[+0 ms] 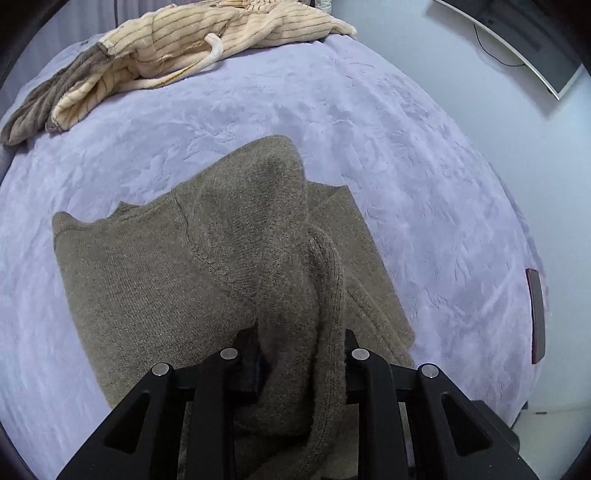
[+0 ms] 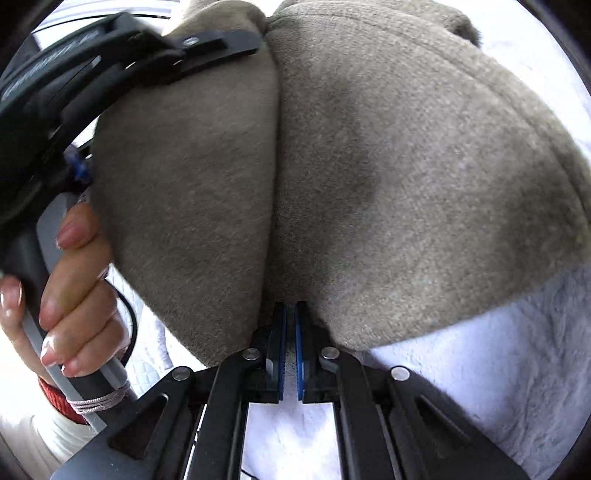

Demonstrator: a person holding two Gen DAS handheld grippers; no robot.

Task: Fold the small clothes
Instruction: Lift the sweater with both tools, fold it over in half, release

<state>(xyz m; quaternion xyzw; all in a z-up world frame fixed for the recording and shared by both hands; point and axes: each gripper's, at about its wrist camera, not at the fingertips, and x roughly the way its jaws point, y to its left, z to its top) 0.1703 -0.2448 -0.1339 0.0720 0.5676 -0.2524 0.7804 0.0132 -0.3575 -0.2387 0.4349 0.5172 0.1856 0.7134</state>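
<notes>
Lying on the lavender bed (image 1: pixel 369 122), the brown sweater (image 1: pixel 147 288) rises at six o'clock where the left tool (image 1: pixel 301 354) pinches a bunched fold; the right tool (image 2: pixel 290 321), pressed together, nips its edge.

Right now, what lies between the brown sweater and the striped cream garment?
Only bare lavender blanket separates the brown sweater from the striped cream garment, as the left wrist view shows.
</notes>
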